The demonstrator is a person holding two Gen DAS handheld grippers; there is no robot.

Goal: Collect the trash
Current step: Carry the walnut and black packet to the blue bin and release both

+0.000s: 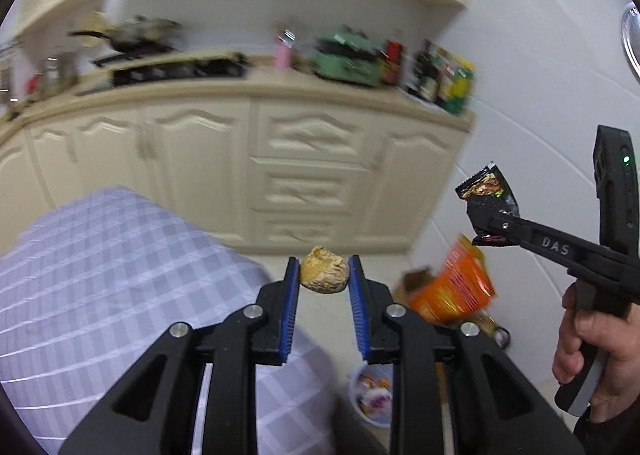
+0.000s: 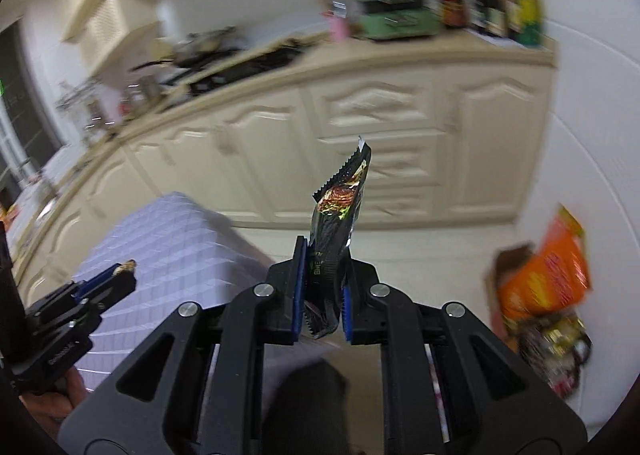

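My left claw is clamped on a crumpled tan wad, the blue pads pressing its two sides; the wad sits right at the tips, up in the air above the pale floor; my right claw is pinched shut on a black snack wrapper, which stands up out of the tips with its jagged torn end uppermost; from the left view that wrapper shows off to the right, gripped in the other claw, with my right hand wrapped round the handle below it; from the right view the left claw shows low on the left with a sliver of the wad at its tip.

Under and to the left of both claws lies a table with a lilac checked cloth; beyond it runs a row of cream cupboards under a cluttered counter, all blurred; low between my left fingers a small white bin shows on the floor with scraps inside; near the wall to the right leans an orange bag, seen again in the right view.
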